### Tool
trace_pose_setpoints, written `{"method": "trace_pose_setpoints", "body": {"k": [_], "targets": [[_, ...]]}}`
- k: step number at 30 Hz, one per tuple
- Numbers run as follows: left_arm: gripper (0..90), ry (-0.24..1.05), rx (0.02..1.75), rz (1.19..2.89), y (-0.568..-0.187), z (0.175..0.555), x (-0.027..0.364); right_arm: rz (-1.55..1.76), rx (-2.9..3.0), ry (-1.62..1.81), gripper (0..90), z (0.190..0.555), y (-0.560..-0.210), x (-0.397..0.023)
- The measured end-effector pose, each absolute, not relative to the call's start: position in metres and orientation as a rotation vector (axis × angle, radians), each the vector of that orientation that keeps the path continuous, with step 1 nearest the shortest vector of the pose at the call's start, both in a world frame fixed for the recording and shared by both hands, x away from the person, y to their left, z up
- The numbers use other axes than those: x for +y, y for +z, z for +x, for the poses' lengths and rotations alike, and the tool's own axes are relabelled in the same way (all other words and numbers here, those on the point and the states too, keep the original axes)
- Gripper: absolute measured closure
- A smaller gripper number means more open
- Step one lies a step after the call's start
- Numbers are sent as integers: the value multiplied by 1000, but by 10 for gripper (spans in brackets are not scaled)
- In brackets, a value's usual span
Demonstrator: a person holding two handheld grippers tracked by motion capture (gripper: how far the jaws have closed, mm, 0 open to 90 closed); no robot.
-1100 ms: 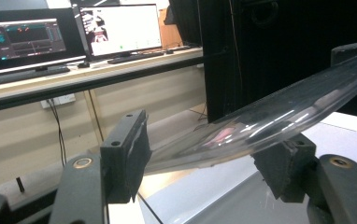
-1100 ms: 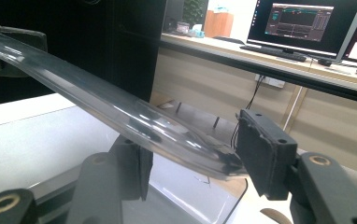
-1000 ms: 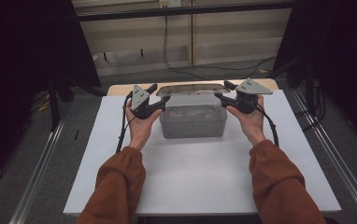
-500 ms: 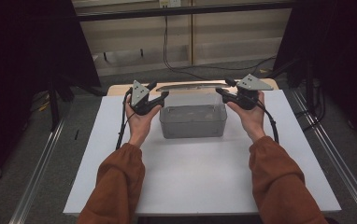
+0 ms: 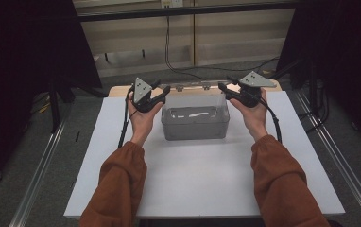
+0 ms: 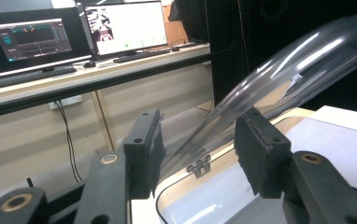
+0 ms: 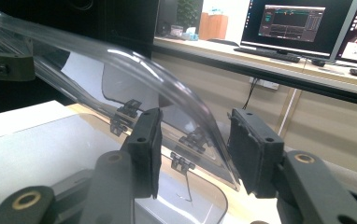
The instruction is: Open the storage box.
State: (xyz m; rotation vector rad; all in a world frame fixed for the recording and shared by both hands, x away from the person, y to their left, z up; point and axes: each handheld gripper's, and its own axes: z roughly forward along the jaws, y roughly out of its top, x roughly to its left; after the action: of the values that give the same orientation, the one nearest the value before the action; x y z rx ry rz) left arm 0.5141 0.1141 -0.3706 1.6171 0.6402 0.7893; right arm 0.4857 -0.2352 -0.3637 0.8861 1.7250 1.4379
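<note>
We see the white table (image 5: 202, 189) spread across the lower centre of the high view, and on its far half, just above the middle of the frame, stands the clear plastic box (image 5: 195, 124). Its transparent hinged lid (image 5: 198, 88) is raised along the box's back edge, near the upper middle of that view.

In the left gripper view the lid (image 6: 279, 79) sweeps from the upper right corner down toward the centre, and small metal hinges (image 6: 199, 165) sit at lower centre, where it meets the box. In the right gripper view the lid (image 7: 134, 70) arcs from the upper left down to the centre.

Our left gripper (image 5: 162, 91) sits left of the box, level with the lid's corner; its jaws have just been closing, and in its own view the lid's edge runs between them, though we cannot tell whether the pads press on it. Our right gripper (image 5: 223, 88) mirrors it at the right corner; its jaws have also just been closing, with the lid's edge between the pads, contact again unclear. Both stand at a middling gap.
</note>
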Motion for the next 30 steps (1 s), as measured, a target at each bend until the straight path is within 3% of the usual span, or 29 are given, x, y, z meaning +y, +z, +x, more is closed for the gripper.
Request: {"method": "trace_pose_setpoints", "body": {"k": [9, 30], "targets": [[554, 787, 624, 1641, -371, 521, 109, 942, 1715, 1455, 536, 493, -370, -243], [603, 745, 659, 1648, -378, 543, 111, 953, 1742, 1447, 652, 522, -387, -245]]}}
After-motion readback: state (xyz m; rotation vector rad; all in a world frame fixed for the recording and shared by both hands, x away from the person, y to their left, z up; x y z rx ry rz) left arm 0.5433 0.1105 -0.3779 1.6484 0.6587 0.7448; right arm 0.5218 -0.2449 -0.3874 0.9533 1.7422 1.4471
